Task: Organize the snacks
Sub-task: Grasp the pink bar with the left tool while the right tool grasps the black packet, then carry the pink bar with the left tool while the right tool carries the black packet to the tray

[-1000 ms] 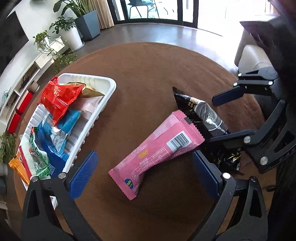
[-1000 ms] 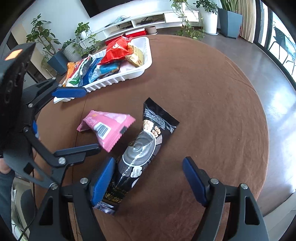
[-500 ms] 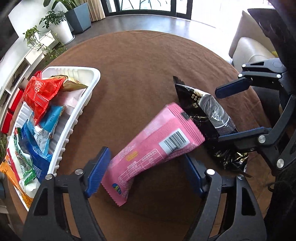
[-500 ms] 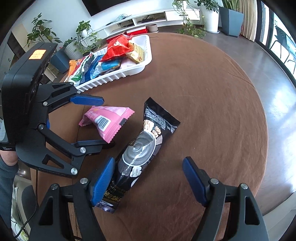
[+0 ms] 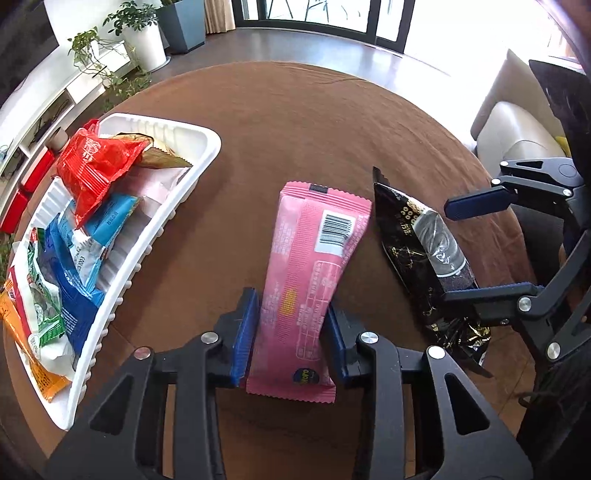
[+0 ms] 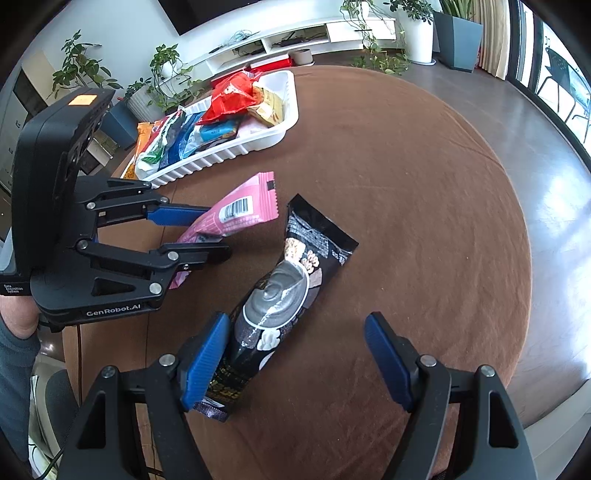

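Observation:
My left gripper is shut on the lower half of a pink snack packet, which points away from me over the brown round table. The packet also shows in the right wrist view, held between the left gripper's blue pads. A black snack packet lies flat on the table. My right gripper is open around its near end, the left pad touching it. A white tray at the left holds several snack packets.
A low white shelf with potted plants stands beyond the table. A pale sofa is at the right of the left wrist view. The table's far half is bare brown cloth.
My left gripper closed on the pink packet and turned it to point straight ahead, lifted at its far end. The right gripper and black packet stayed put.

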A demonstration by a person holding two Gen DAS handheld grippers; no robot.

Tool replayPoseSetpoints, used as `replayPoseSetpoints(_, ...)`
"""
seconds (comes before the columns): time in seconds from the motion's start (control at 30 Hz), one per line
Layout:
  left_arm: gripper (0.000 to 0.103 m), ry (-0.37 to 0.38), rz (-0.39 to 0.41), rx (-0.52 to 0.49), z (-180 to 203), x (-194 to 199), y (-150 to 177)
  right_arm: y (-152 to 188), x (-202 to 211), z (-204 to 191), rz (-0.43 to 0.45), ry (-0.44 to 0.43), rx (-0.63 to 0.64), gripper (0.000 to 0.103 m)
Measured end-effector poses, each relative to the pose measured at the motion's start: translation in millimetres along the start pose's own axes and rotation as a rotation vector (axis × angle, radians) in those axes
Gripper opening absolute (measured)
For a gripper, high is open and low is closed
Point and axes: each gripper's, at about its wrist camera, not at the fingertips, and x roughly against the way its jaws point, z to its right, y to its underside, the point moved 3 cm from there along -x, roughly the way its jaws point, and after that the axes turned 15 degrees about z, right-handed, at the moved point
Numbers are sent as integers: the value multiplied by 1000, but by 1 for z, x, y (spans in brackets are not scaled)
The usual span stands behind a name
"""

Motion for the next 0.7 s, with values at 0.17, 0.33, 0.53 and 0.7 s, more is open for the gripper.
replayPoseSetpoints(0.17,33,-20,8,11,0,-2,-2,1,1,0,0,0,0,78)
replayPoseSetpoints(0.33,29,-11,6,37,5,0,-4,2,1,-1,-1,3,0,78)
replayPoseSetpoints(0.53,18,-26,12,100,-1,1,-6,2,1,0,-1,3,-6,78)
replayPoseSetpoints(0.7,16,-34,38,173,-8,15,8,1,1,2,-9,10,-26,78)
